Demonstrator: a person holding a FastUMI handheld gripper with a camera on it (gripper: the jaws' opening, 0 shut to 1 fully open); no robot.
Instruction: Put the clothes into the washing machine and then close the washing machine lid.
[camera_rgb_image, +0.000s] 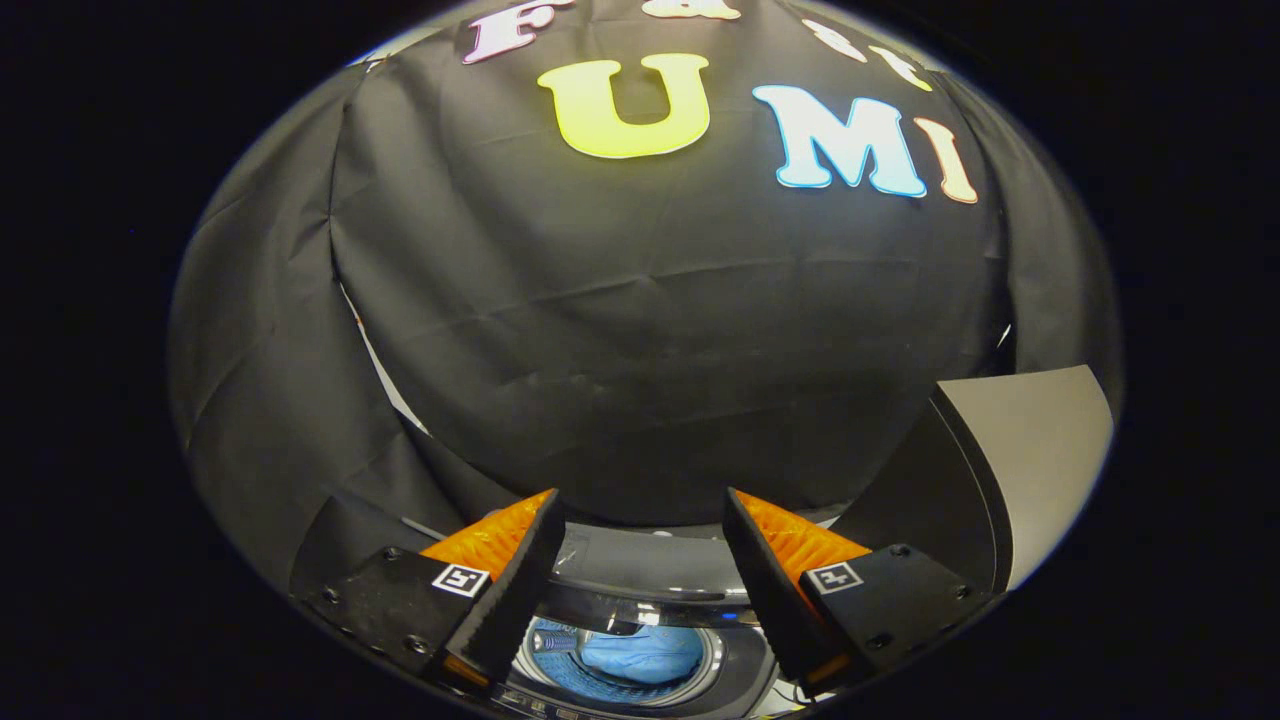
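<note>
Spread apart and holding nothing, the gripper (640, 545) hangs above the washing machine (650, 570), blue clothes (645, 652) lying in its drum below, its raised lid (1000, 460) standing at right.

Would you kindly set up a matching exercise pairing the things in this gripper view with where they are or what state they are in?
Things:
1. fingers
2. blue garment
3. washing machine lid
4. black cloth wall

Places or states:
A. raised open, to the right of the machine
B. spread apart, holding nothing
C. lying inside the drum, below and between the fingers
D. hanging beyond the machine

Pairs: 1-B, 2-C, 3-A, 4-D
</note>
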